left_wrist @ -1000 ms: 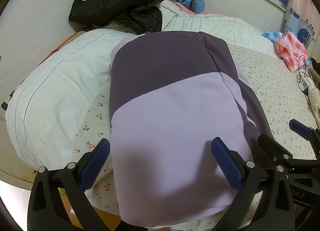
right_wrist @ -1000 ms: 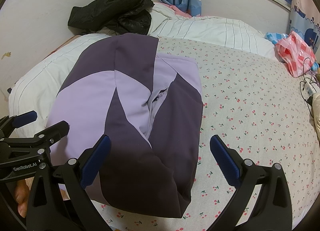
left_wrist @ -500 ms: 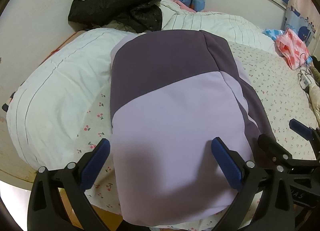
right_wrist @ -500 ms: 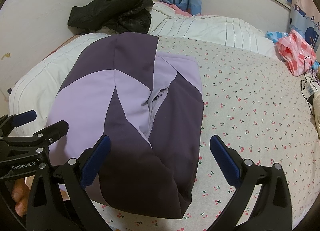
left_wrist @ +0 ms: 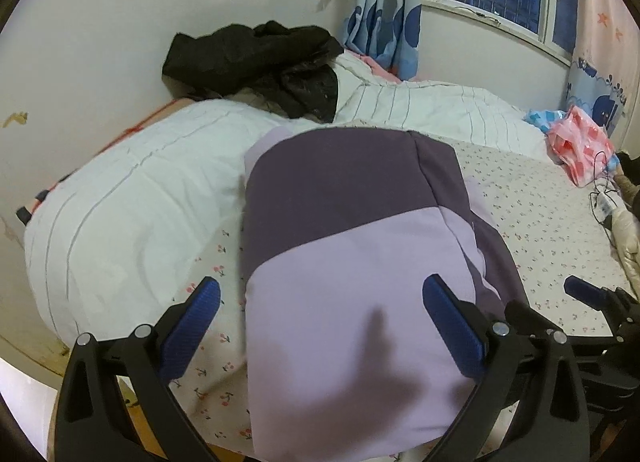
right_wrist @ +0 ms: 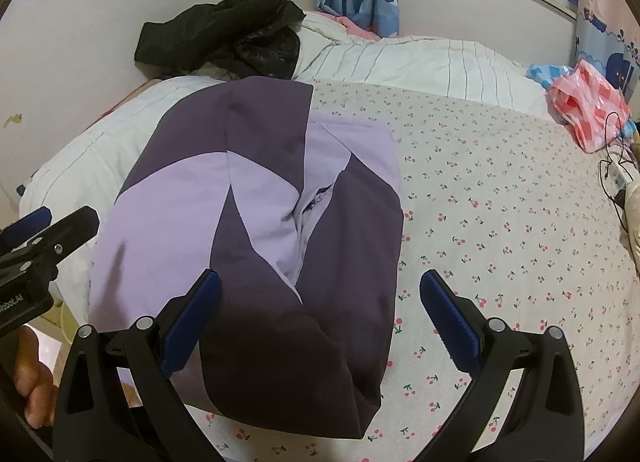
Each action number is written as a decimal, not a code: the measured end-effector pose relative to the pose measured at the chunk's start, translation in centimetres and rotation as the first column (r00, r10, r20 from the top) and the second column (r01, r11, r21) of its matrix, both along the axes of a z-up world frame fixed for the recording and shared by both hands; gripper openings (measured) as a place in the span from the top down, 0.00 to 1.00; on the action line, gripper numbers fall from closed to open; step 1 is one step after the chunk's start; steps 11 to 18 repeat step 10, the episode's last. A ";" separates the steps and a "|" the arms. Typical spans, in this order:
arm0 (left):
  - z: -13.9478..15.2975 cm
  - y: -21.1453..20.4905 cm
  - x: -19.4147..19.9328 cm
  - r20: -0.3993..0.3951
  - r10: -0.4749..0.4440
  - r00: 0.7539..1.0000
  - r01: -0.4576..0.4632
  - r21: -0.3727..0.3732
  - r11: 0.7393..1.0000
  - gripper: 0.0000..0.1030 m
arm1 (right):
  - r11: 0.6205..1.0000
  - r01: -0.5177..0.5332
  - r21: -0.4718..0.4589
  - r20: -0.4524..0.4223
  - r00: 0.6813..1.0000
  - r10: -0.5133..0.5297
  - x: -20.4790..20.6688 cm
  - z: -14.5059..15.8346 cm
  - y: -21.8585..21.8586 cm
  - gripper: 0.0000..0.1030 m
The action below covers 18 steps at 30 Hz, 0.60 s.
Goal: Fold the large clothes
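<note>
A folded jacket (left_wrist: 352, 270) in dark purple and lilac panels lies on the cherry-print bed sheet (right_wrist: 500, 202). From the right wrist view the jacket (right_wrist: 272, 222) shows its zipper running down the middle. My left gripper (left_wrist: 320, 314) is open above the jacket's near lilac end, holding nothing. My right gripper (right_wrist: 320, 302) is open over the jacket's near dark corner, also with nothing in it. The other gripper's fingers (left_wrist: 592, 298) show at the right edge of the left wrist view, and the left gripper's fingers (right_wrist: 48, 222) at the left edge of the right wrist view.
A white striped quilt (left_wrist: 132, 198) bulges left of the jacket. A black coat (left_wrist: 256, 62) is heaped by the wall. A pink plastic bag (right_wrist: 588, 106) and cables (right_wrist: 616, 174) lie at the bed's right side. A hand (right_wrist: 32, 378) shows bottom left.
Both grippers have lifted and tilted upward a little, so more of the wall and window shows. The jacket has not moved. Both stay open.
</note>
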<state>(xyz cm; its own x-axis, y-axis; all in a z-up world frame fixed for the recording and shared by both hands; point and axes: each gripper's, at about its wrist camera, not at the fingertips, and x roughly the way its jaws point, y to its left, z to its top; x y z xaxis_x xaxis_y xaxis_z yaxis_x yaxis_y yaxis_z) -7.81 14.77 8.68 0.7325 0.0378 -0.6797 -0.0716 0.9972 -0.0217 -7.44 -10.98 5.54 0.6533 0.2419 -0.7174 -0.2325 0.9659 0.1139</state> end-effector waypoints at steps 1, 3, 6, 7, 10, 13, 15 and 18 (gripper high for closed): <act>0.2 -0.1 -0.2 0.009 0.001 1.000 -0.001 0.006 1.000 0.06 | 1.000 -0.001 -0.001 0.002 1.000 0.001 0.0 0.1 0.0 0.07; 0.3 -0.3 -0.4 0.016 -0.003 1.000 0.003 0.004 1.000 0.06 | 1.000 0.000 -0.002 0.002 1.000 0.000 -0.1 0.1 0.0 0.07; 0.3 -0.4 -0.4 0.016 -0.005 1.000 0.005 0.012 1.000 0.06 | 1.000 0.001 0.003 0.001 1.000 -0.001 -0.1 0.2 0.0 0.07; 0.3 -0.4 -0.4 0.014 -0.008 1.000 0.008 0.010 1.000 0.06 | 1.000 0.001 0.004 0.001 1.000 -0.001 -0.1 0.3 0.0 0.07; 0.3 -0.4 -0.4 0.011 -0.011 1.000 0.011 0.006 1.000 0.06 | 1.000 -0.001 0.001 0.002 1.000 0.001 -0.1 0.3 -0.1 0.07; 0.3 -0.4 -0.4 0.011 -0.011 1.000 0.011 0.006 1.000 0.06 | 1.000 -0.001 0.001 0.002 1.000 0.001 -0.1 0.3 -0.1 0.07; 0.3 -0.4 -0.4 0.011 -0.011 1.000 0.011 0.006 1.000 0.06 | 1.000 -0.001 0.001 0.002 1.000 0.001 -0.1 0.3 -0.1 0.07; 0.3 -0.4 -0.4 0.011 -0.011 1.000 0.011 0.006 1.000 0.06 | 1.000 -0.001 0.001 0.002 1.000 0.001 -0.1 0.3 -0.1 0.07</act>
